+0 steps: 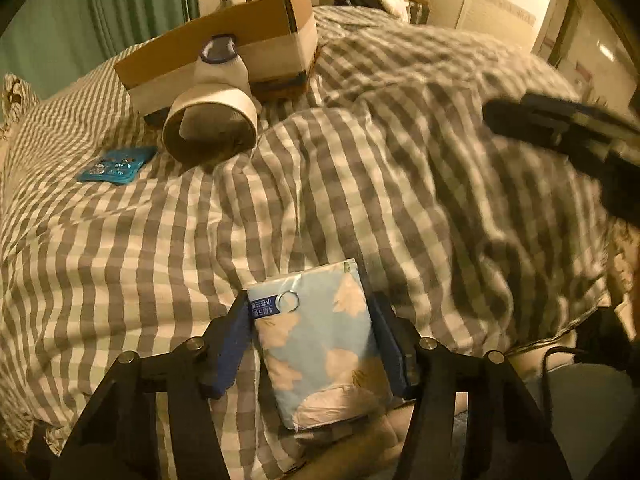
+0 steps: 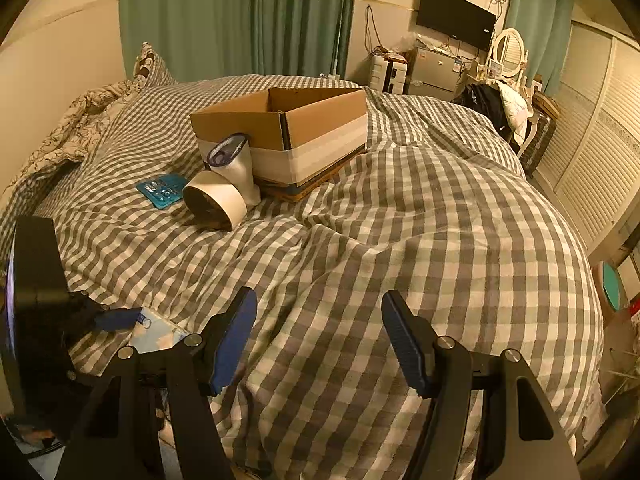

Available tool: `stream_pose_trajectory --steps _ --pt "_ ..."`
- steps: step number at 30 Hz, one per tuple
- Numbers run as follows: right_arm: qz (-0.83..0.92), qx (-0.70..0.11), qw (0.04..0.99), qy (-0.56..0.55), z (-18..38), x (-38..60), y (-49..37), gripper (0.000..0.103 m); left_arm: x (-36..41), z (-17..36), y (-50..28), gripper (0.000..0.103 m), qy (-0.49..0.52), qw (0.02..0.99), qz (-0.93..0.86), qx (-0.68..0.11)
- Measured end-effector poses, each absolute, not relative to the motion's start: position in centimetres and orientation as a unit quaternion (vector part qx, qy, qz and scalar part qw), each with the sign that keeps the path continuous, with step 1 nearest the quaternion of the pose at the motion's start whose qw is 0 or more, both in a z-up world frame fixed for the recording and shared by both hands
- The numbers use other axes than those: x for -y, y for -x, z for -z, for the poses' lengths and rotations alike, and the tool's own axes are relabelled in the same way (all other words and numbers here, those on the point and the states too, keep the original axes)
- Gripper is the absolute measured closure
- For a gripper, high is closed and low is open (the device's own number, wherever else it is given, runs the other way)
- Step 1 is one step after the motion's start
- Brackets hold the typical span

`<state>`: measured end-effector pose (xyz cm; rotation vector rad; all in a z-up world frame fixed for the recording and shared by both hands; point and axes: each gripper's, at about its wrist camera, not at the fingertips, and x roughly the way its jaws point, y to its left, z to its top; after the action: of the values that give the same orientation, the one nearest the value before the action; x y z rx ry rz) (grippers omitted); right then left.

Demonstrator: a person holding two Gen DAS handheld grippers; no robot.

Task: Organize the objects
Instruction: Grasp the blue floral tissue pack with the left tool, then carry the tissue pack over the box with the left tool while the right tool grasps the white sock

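Note:
A light blue tissue pack (image 1: 320,344) with pale leaf prints lies on the checked bedcover between the fingers of my left gripper (image 1: 312,340), whose blue pads sit against its two sides. It also shows in the right wrist view (image 2: 156,334) at the lower left, next to the left gripper. My right gripper (image 2: 320,340) is open and empty above the bedcover. An open cardboard box (image 2: 304,132) stands at the far middle of the bed. A white bottle (image 2: 236,164), a roll of tape (image 2: 214,200) and a blue blister pack (image 2: 162,190) lie in front of it.
The grey-and-white checked duvet (image 2: 400,240) is rumpled, with a high fold on the right. Pillows (image 2: 80,120) lie at the far left. Green curtains, a small fridge (image 2: 436,72), a TV and a louvred wardrobe (image 2: 600,140) stand beyond the bed.

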<state>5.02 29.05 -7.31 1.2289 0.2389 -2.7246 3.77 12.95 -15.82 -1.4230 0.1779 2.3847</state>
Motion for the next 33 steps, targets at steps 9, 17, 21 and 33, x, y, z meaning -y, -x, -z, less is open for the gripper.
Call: stream_pose_trajectory --steps 9,17,21,33 --pt "0.910 -0.080 0.088 -0.396 6.2 -28.5 -4.3 0.038 -7.7 9.5 -1.4 0.044 0.436 0.139 -0.889 -0.008" --pt "0.922 -0.080 0.108 -0.364 2.9 -27.0 -0.5 0.038 -3.9 4.6 3.0 0.044 0.382 0.090 -0.920 0.004" --pt "0.929 -0.083 0.122 -0.339 0.1 -25.7 2.7 0.038 -3.3 2.4 6.0 0.044 0.356 0.077 -0.931 -0.005" --pt "0.907 -0.075 0.185 -0.370 0.5 -20.8 11.0 0.039 -4.7 2.1 17.5 0.044 0.359 0.074 -0.931 -0.005"
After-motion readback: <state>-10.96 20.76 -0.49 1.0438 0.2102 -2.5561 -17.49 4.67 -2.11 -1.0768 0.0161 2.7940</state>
